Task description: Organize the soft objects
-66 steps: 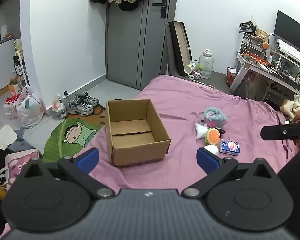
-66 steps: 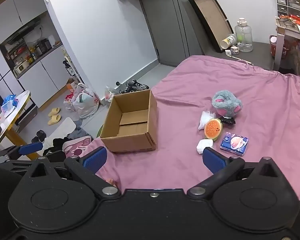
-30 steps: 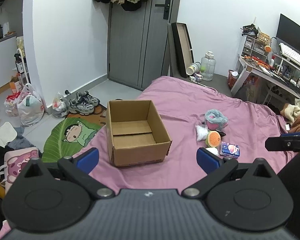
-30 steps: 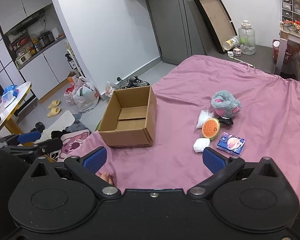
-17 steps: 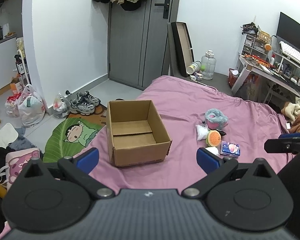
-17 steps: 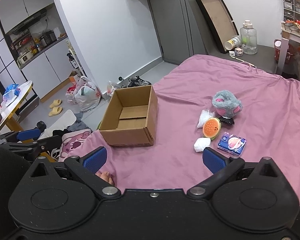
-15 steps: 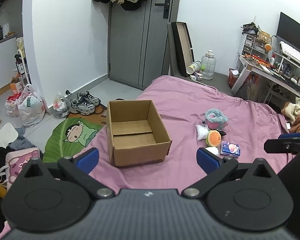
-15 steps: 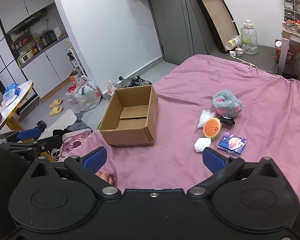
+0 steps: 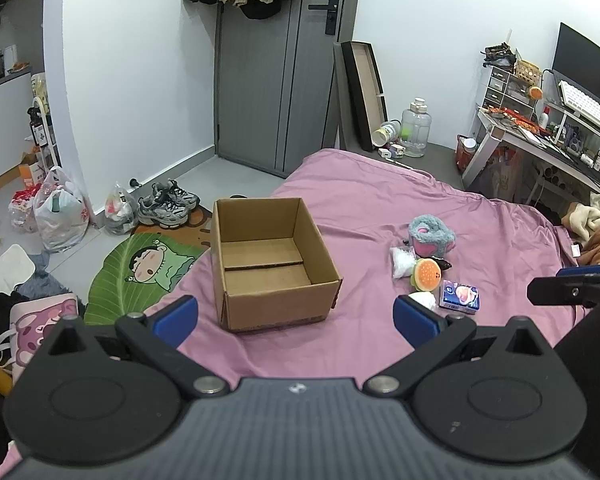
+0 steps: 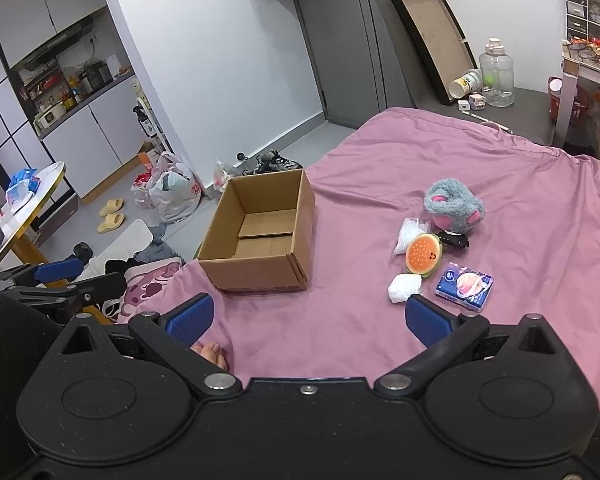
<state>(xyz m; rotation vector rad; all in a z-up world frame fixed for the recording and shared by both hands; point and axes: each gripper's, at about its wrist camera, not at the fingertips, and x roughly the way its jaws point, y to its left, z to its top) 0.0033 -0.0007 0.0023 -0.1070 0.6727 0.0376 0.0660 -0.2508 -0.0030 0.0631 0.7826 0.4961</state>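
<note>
Both tongs stand wide open and hold nothing. The left gripper [image 9: 296,316] hovers low over the pink bedspread [image 9: 480,224], its blue pads [image 9: 176,316] framing the cardboard box [image 9: 272,264]. The right gripper's [image 10: 307,316] right pad cuts off the near corner of the tissue pack [image 10: 464,286]; toes [image 10: 212,354] peek out under its left finger.

Since the earlier frames hardly anything has shifted: both tongs hang in nearly the same spot, and the objects lie as before.

The box sits at 12 o'clock from the left gripper, mouth up, long axis running away from the camera. The soft things cluster at 1 o'clock: grey plush [image 9: 432,234] farthest, then a white bag [image 9: 402,262], burger toy [image 9: 428,274] and white wad [image 9: 424,300], partly hidden behind the pad. A small dark item [image 10: 454,239] beside the burger is hard to identify.
</note>
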